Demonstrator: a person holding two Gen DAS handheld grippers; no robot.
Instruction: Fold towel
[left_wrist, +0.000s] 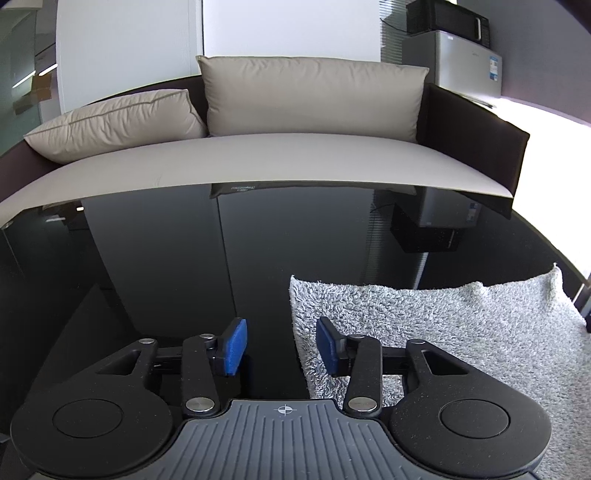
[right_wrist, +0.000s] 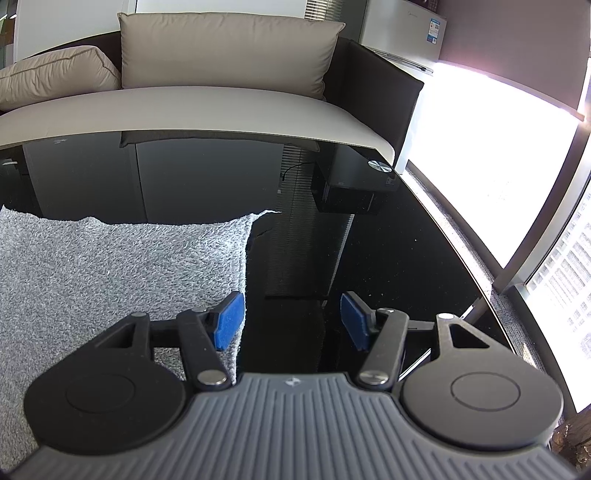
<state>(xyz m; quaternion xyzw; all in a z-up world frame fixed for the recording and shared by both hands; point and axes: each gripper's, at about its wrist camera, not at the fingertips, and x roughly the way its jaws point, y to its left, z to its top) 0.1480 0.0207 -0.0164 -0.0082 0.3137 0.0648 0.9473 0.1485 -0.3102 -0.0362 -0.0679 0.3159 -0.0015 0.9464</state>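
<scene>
Towel (left_wrist: 443, 332) flat on black table (left_wrist: 184, 258); both jaws part-open, empty, straddling its side edges.

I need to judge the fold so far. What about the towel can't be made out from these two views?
- Left wrist view: the towel's near edge is hidden under the left gripper; its right side is cut off by the frame.
- Right wrist view: the towel's left part runs off the frame, and the right gripper covers its near corner.
- How many layers it has: not discernible in either view.
</scene>
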